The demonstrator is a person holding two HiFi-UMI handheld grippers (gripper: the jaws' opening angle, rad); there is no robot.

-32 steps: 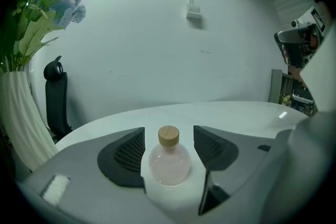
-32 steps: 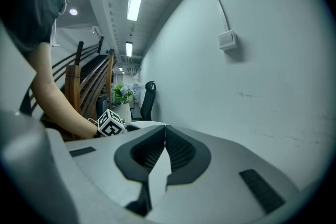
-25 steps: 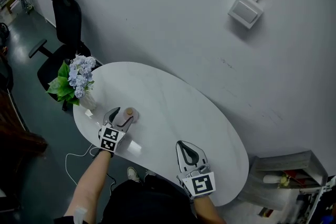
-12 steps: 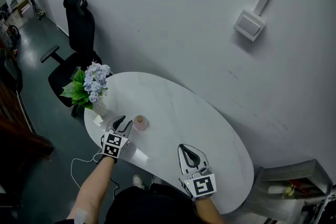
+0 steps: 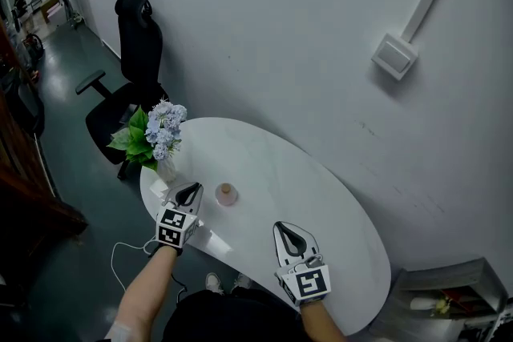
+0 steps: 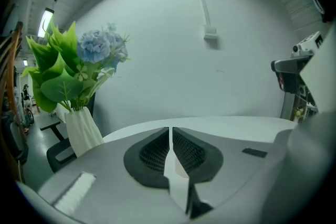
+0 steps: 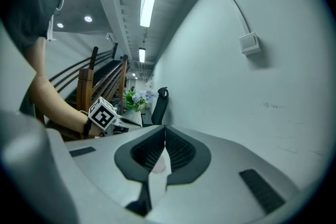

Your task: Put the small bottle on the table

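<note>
**Progress.** The white oval counter [image 5: 321, 212] carries a vase of flowers [image 5: 166, 169] at its far left end. The small bottle [image 5: 227, 193] stands upright on the counter just right of the vase, with nothing touching it. The placing appears done. In my judgement, all that is left is to draw the tools away.

The left tool [image 5: 190, 190] lies on the near side of the vase, with the bottle close by on its far side from the vase. Its jaws are closing down to contact, pressed together at the tips, with nothing between them. The right tool [image 5: 282, 227] hangs over the counter's near edge, well apart from the vase and beyond the bottle. Its jaws are also pressed together and empty.

**Change from the frame a second ago.**
- Left tool: its jaws then stood spread on either side of the bottle. They are now off it and closed, and the tool sits back on the vase side of the bottle.
- Bottle: upright on the counter beside the vase, as before.
- Right tool: closed and in much the same place.
- Head view: now shows more of the wall and floor beyond the vase.
</note>
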